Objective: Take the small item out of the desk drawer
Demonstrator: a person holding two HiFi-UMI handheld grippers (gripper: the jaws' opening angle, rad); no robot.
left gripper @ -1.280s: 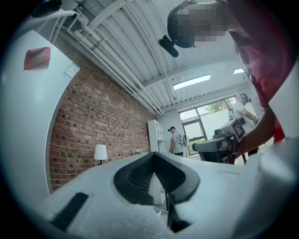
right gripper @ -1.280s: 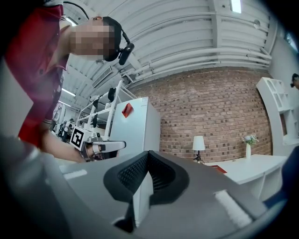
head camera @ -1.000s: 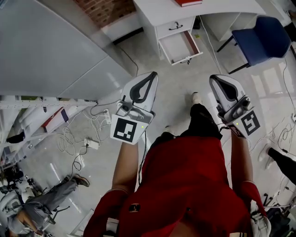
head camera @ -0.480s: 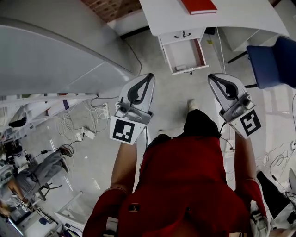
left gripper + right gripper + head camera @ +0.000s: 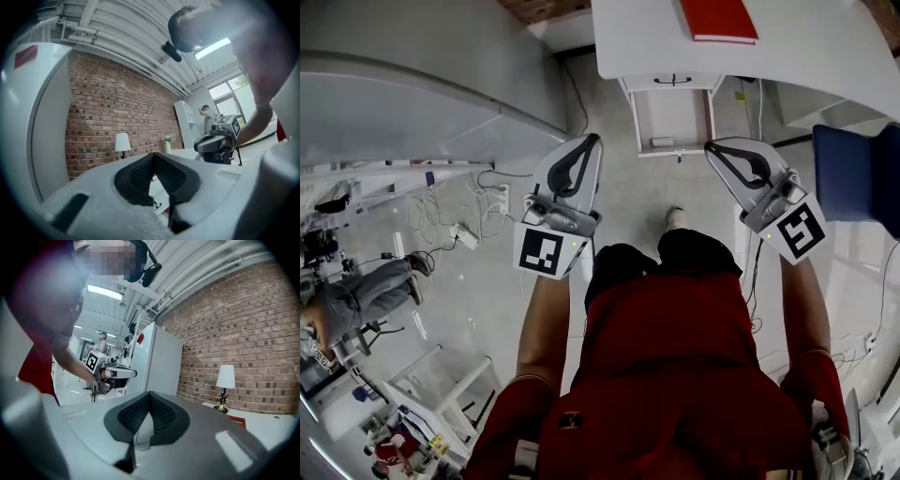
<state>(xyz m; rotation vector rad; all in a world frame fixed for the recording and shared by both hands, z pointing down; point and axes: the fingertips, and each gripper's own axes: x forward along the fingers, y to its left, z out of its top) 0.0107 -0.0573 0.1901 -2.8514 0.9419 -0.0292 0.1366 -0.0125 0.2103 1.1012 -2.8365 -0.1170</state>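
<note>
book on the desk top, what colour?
The book is red, clearest in the head view.

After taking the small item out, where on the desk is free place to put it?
The desk top is bare right of the red book, and in a narrower strip left of it. The floor at left is crowded with cables.

A lab with brick wall (image 5: 117,108), white desk (image 5: 825,42), floor cables (image 5: 431,214).

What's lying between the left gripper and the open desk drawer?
Only bare floor, in the head view, separates the left gripper from the drawer.
</note>
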